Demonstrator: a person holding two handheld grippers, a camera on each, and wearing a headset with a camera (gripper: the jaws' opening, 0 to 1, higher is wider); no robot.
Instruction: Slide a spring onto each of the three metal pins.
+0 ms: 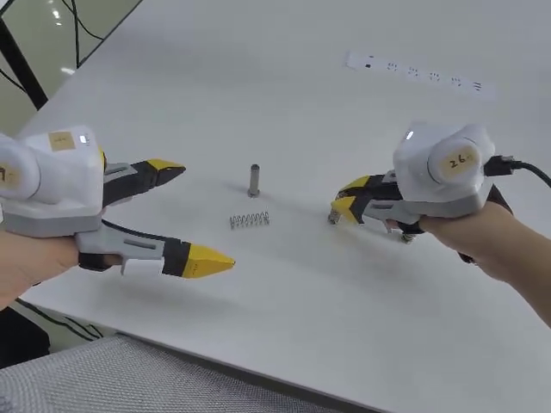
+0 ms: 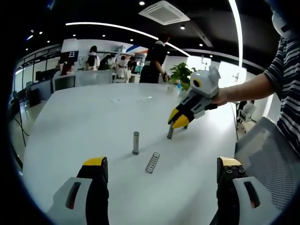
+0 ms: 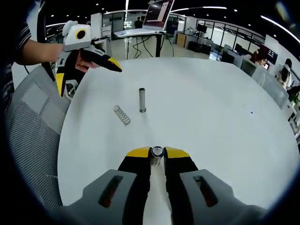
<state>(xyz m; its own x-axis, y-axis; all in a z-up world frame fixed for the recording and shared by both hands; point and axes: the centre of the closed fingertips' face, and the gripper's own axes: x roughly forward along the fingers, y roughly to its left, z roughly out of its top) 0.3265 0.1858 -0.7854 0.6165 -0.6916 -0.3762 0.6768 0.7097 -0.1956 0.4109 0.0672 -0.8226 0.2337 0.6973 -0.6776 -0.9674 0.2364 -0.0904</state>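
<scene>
A bare metal pin (image 1: 254,179) stands upright mid-table, also in the left gripper view (image 2: 136,142) and the right gripper view (image 3: 142,100). A loose spring (image 1: 250,220) lies on its side just in front of it (image 2: 152,162) (image 3: 121,114). My left gripper (image 1: 201,215) is open, its yellow tips apart to the left of the spring (image 2: 162,161) (image 3: 89,77). My right gripper (image 1: 343,205) is shut on a second spring (image 3: 156,155) that stands upright on the table with a round metal top showing inside it (image 2: 170,132).
The white table (image 1: 344,301) runs far back, with a power strip (image 1: 419,74) at the far right. A grey mesh chair (image 1: 129,379) sits against the near edge. People stand in the background beyond the table's far side (image 2: 154,61).
</scene>
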